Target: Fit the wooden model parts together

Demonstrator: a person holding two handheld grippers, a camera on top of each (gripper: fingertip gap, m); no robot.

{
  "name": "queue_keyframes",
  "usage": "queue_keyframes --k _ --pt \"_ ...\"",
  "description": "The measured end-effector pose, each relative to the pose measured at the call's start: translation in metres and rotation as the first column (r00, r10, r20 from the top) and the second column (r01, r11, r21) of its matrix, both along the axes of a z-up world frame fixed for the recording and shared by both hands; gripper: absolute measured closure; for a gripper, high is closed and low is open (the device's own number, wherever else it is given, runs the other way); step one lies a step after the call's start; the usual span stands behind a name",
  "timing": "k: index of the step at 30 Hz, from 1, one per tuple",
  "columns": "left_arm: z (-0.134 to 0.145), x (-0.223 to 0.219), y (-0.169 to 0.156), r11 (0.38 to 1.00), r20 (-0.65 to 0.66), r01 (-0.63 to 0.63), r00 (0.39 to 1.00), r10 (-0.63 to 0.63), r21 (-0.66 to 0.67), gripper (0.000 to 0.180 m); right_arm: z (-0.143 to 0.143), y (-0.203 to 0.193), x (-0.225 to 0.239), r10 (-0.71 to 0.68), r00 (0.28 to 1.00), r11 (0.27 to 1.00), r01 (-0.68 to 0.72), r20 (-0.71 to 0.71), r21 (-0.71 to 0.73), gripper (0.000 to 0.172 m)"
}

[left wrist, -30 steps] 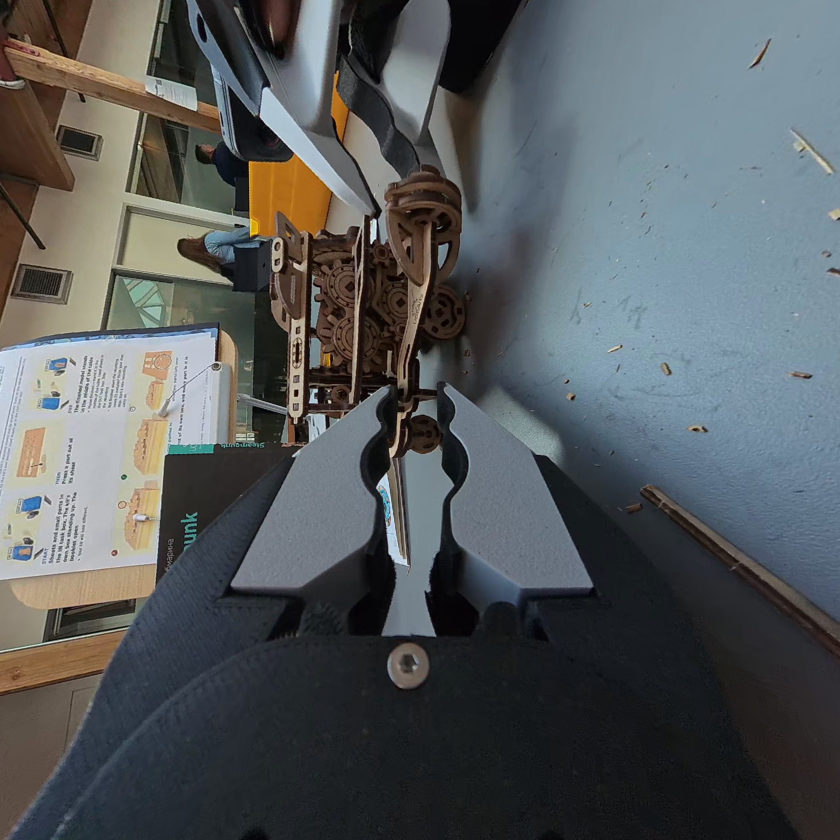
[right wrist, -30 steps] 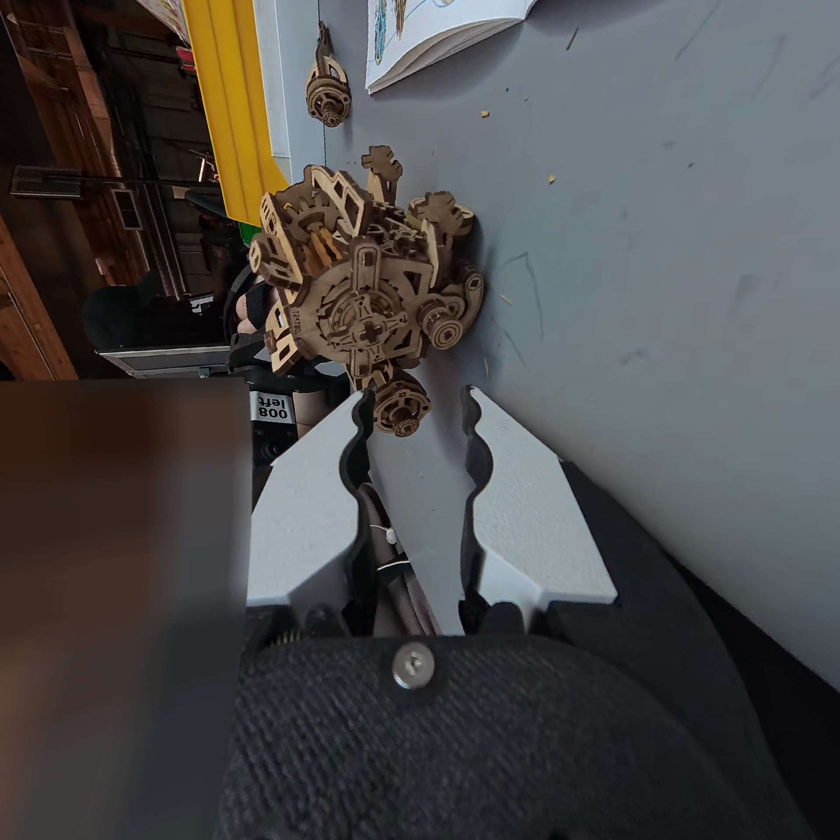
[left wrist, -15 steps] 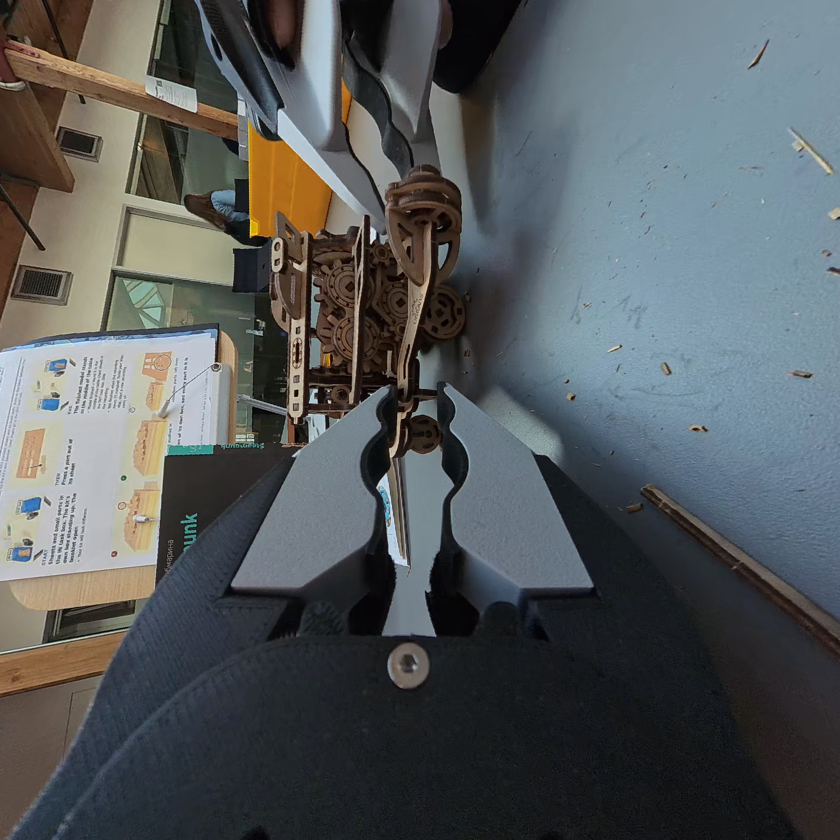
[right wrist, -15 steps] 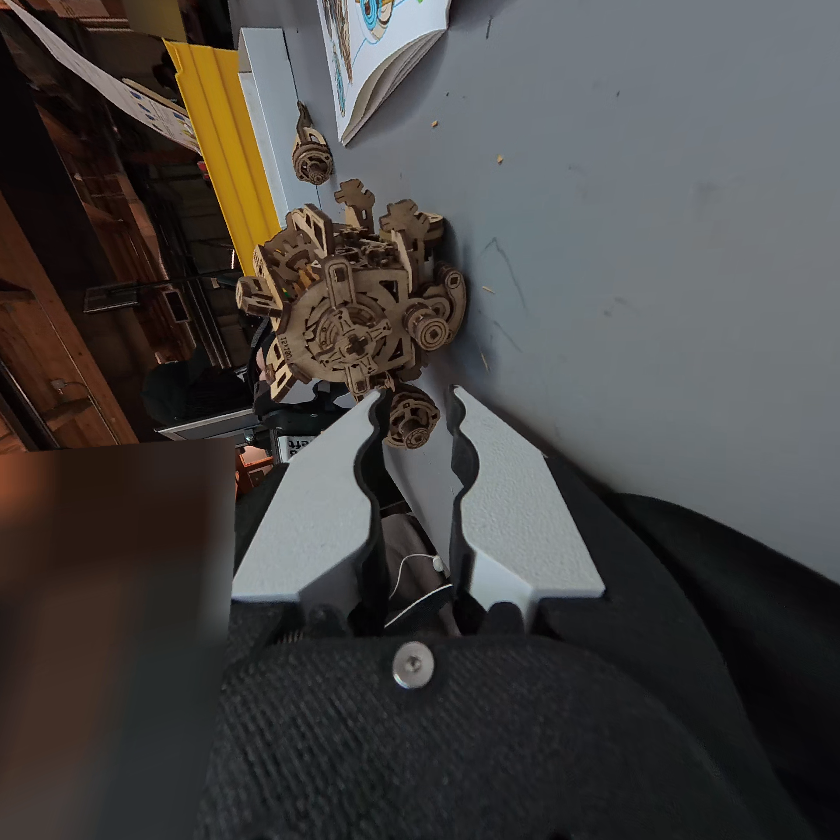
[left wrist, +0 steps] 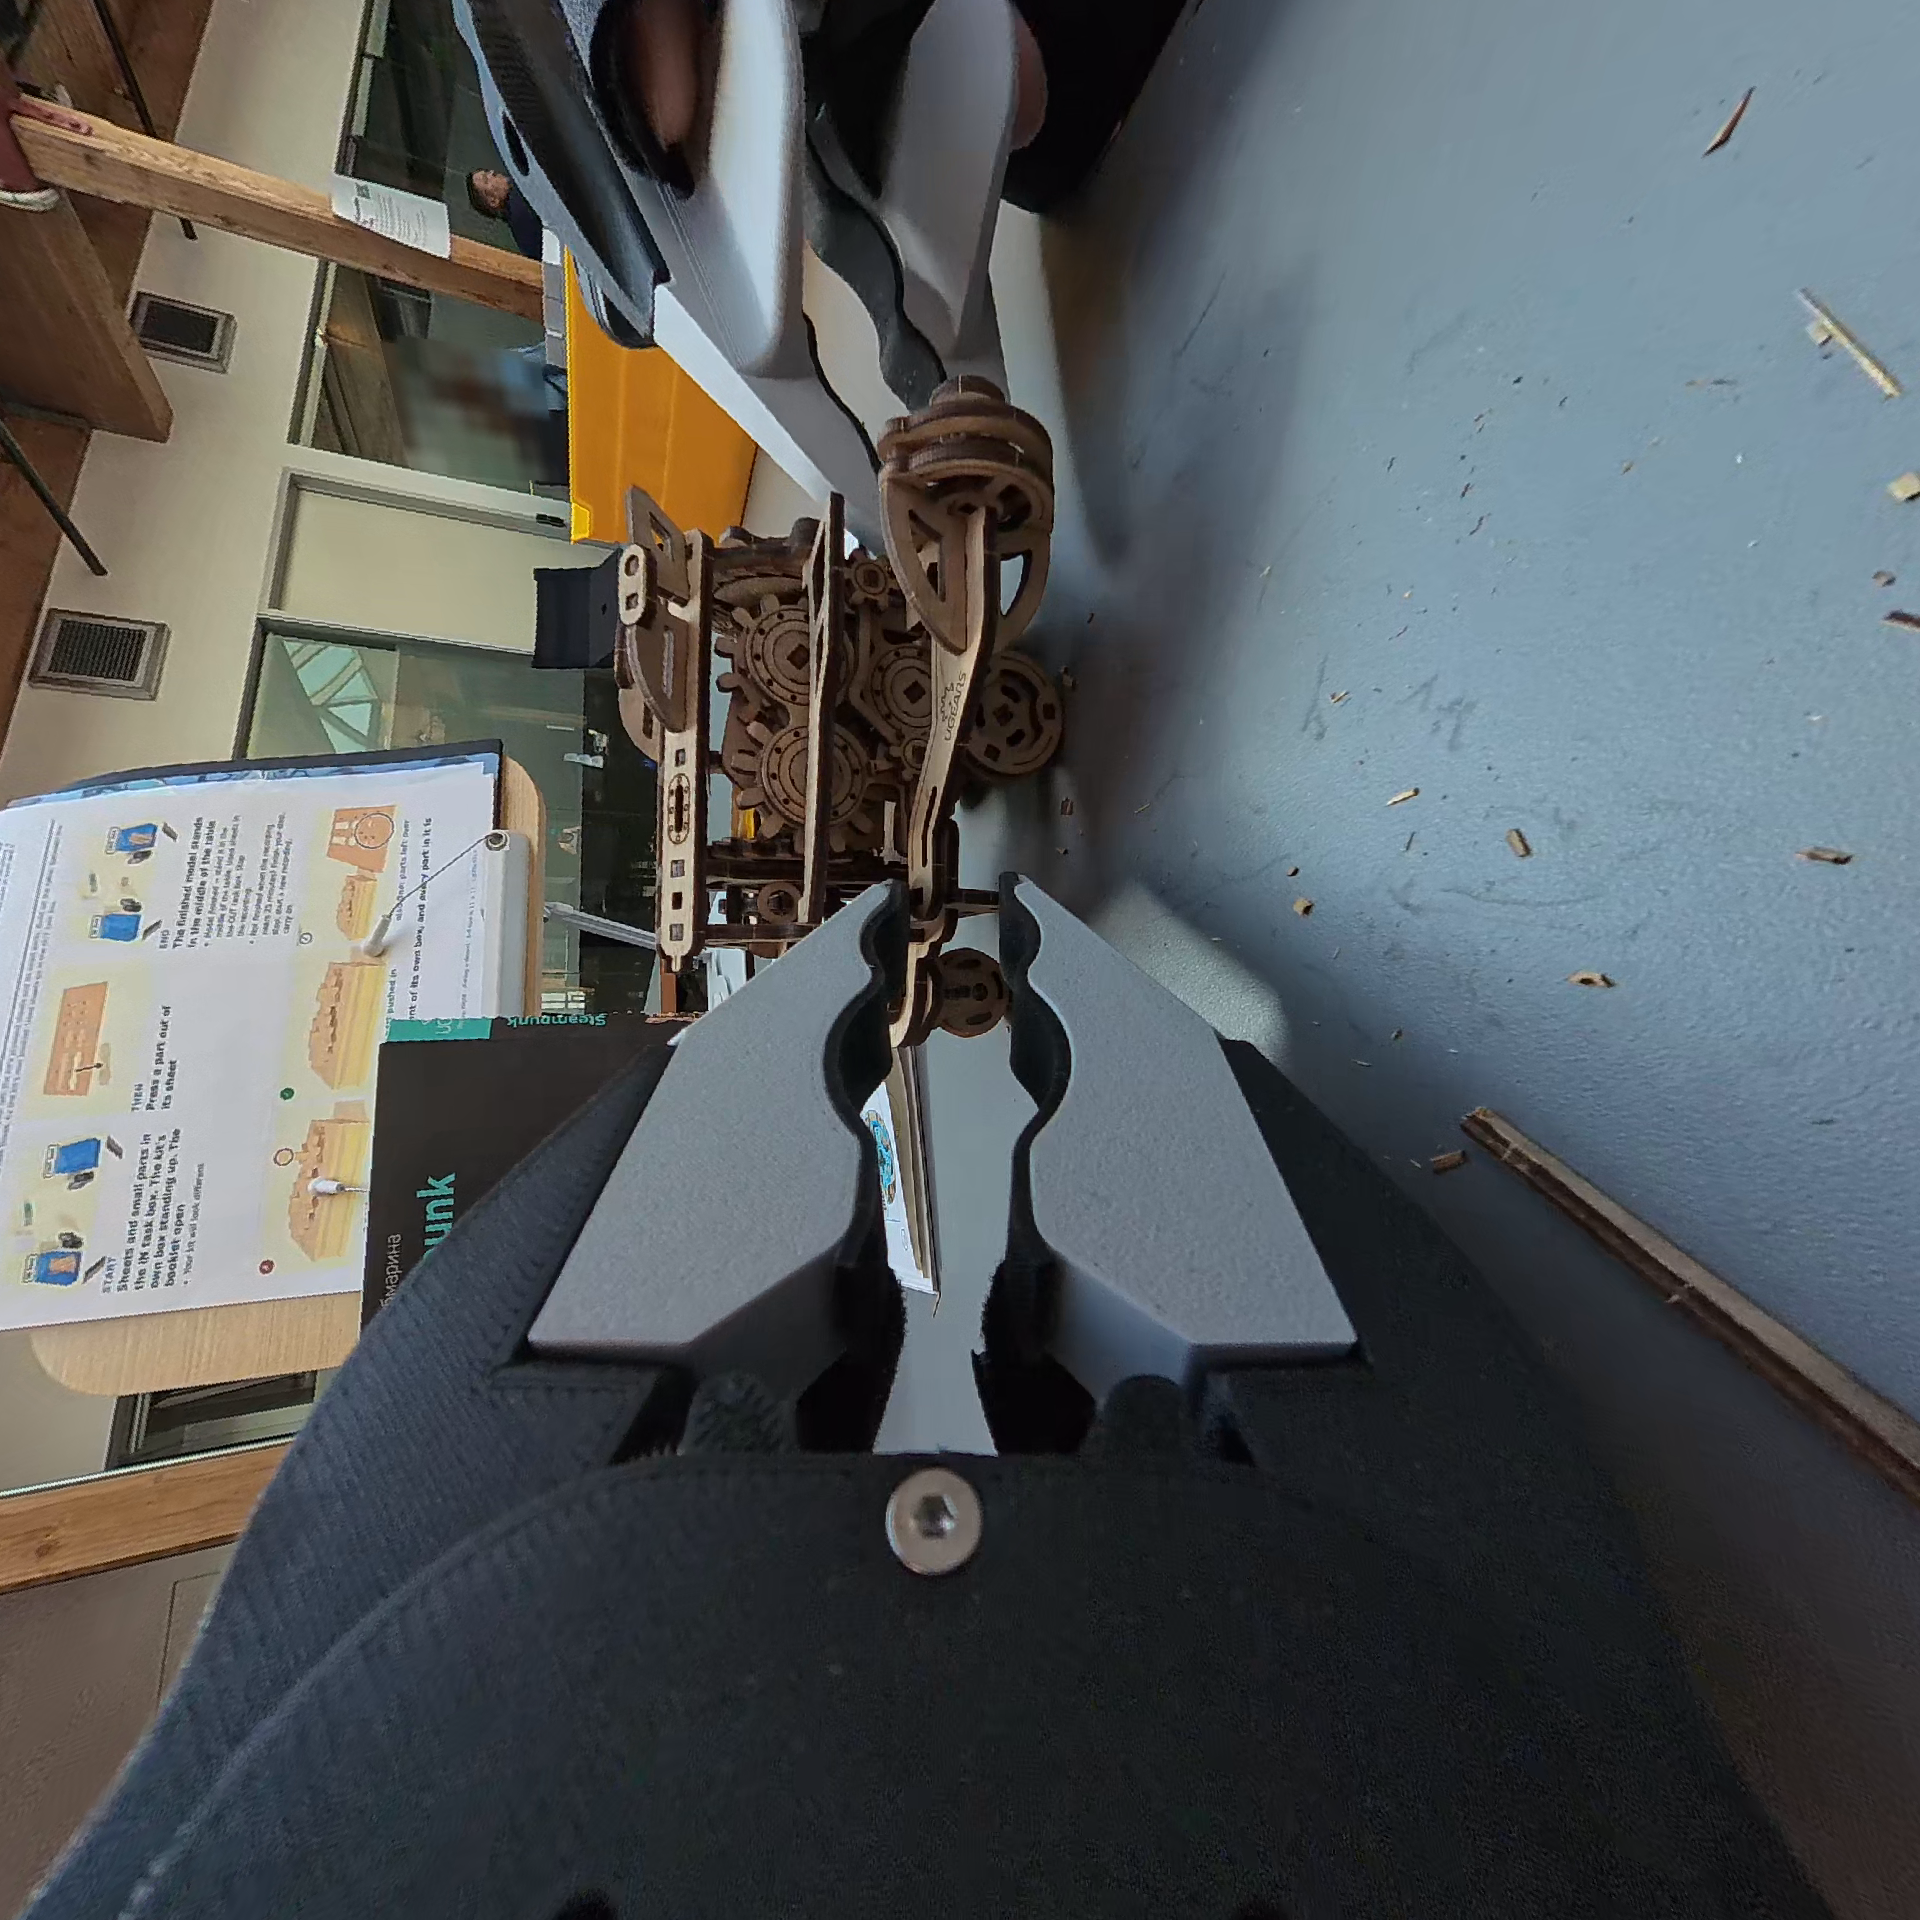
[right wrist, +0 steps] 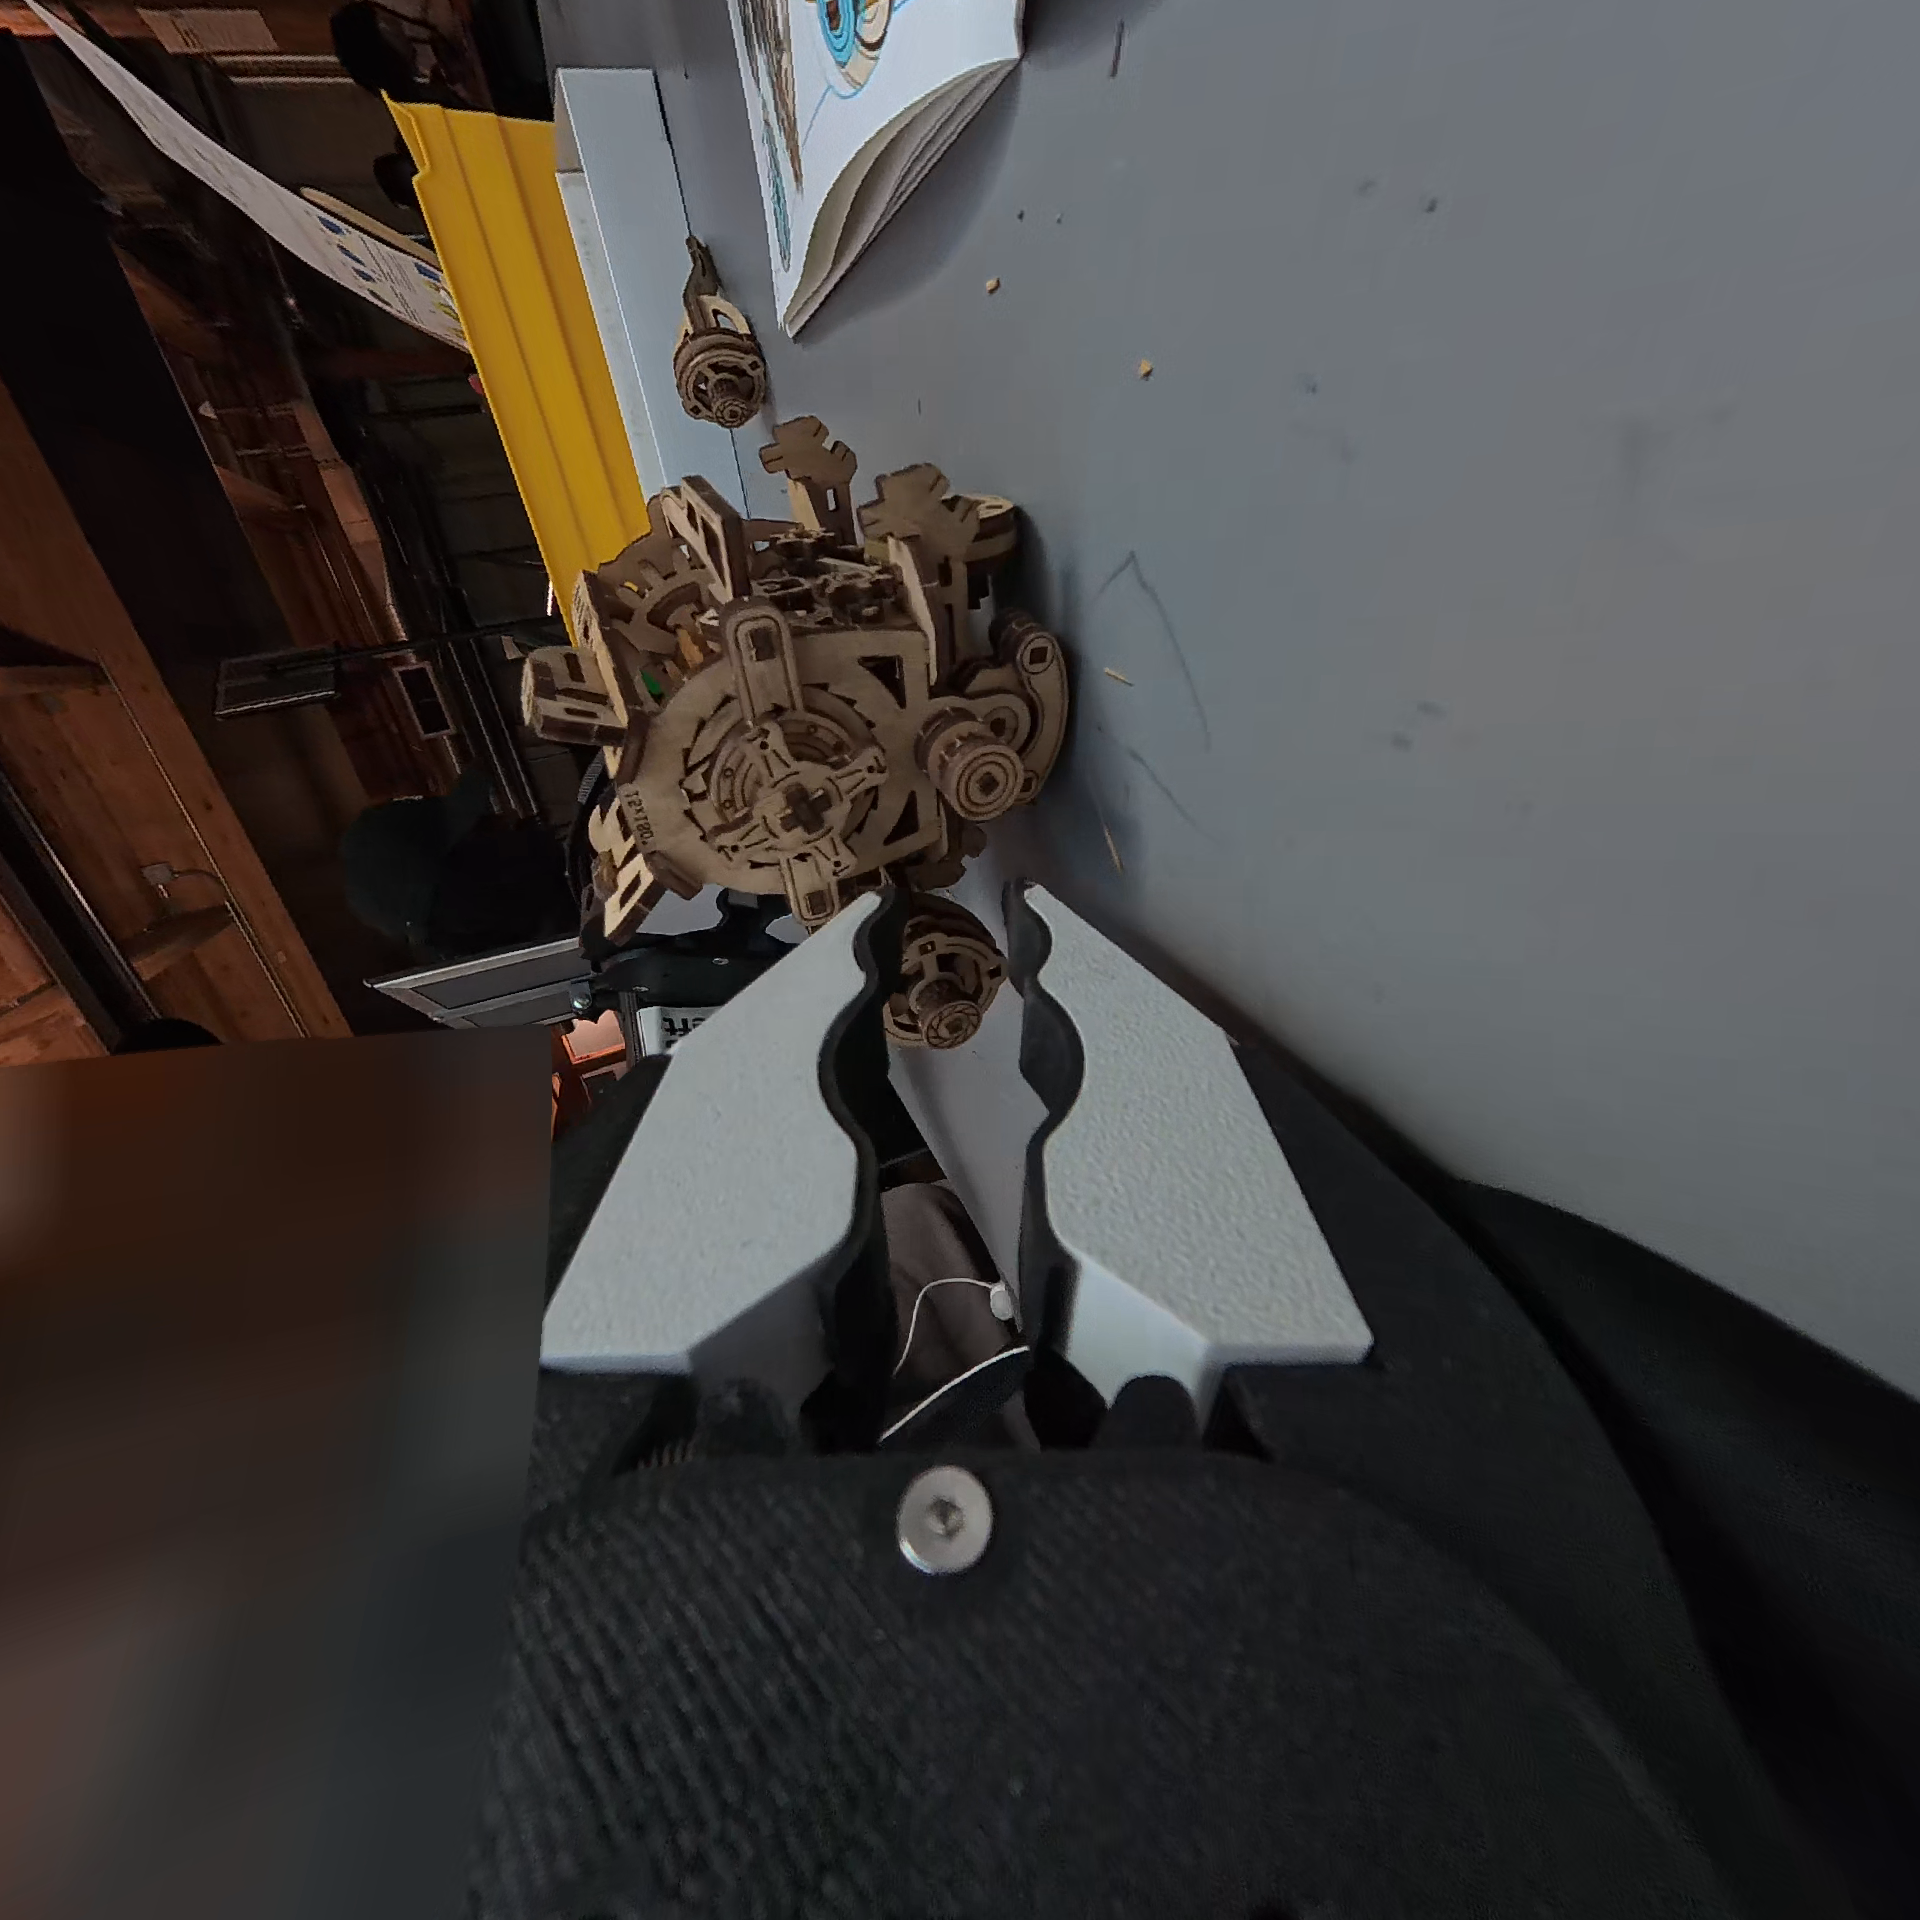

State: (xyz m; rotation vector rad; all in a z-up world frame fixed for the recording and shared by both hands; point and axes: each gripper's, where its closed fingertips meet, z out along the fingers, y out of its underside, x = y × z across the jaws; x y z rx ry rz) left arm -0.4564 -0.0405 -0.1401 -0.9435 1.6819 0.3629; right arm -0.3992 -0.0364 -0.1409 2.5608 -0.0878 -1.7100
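While the grey table [left wrist: 1455, 623] fills the right of both views, your wooden model [left wrist: 831, 707] stands on it between your two grippers, its long axis running from one gripper to the other. Seen from the left wrist view, that axis points straight away from you, with the geared side plates edge-on and a wheel [left wrist: 1013, 717] resting against the table. Seen from the right wrist view, the model [right wrist: 790, 727] turns its round, cross-marked end face toward you. Your left gripper [left wrist: 948, 935] is clenched on the near end of the model: the pale wooden side arm and the small hub [left wrist: 966, 992] beside it sit between the pads, and both pads appear to press on them. Your right gripper [right wrist: 943, 940] has its fingers narrowed around a small round wooden hub [right wrist: 940, 987] at the opposite end of the model; the left pad lies against it, but a sliver of table shows between the hub and the right pad, so I cannot tell whether it is truly gripped. Farther off, a yellow bin [right wrist: 520, 312] stands at the table edge; its contents are hidden. An open booklet [right wrist: 883, 135] lies on the table, with a loose wooden subassembly [right wrist: 717, 364] near it. Wood slivers [left wrist: 1517, 842] dot the surface.
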Motion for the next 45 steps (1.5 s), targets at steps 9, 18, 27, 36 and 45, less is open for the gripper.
queue_keyframes --k 9,18,27,36,45 --pt "0.0 -0.001 0.0 1.0 0.001 -0.002 1.0 0.002 0.0 0.165 0.001 0.004 -0.003 0.0 1.0 1.0 0.0 -0.029 0.011 0.157" --pt "-0.001 -0.001 0.0 1.0 -0.005 -0.007 1.0 0.007 0.003 0.166 0.002 0.002 -0.004 0.01 1.0 1.0 -0.01 -0.022 0.014 0.16" --pt "-0.001 0.001 -0.002 1.0 0.001 0.005 1.0 -0.005 -0.006 0.166 0.002 0.005 -0.004 0.012 1.0 1.0 -0.011 -0.017 0.027 0.163" --pt "-0.003 0.0 0.0 1.0 -0.011 -0.001 1.0 0.001 0.007 0.166 0.004 0.004 0.002 0.051 0.999 0.993 -0.05 -0.001 0.109 0.163" --pt "-0.001 0.0 0.001 1.0 -0.005 -0.013 1.0 0.013 -0.015 0.166 0.003 0.006 0.014 0.073 0.997 0.969 -0.077 0.026 0.235 0.162"
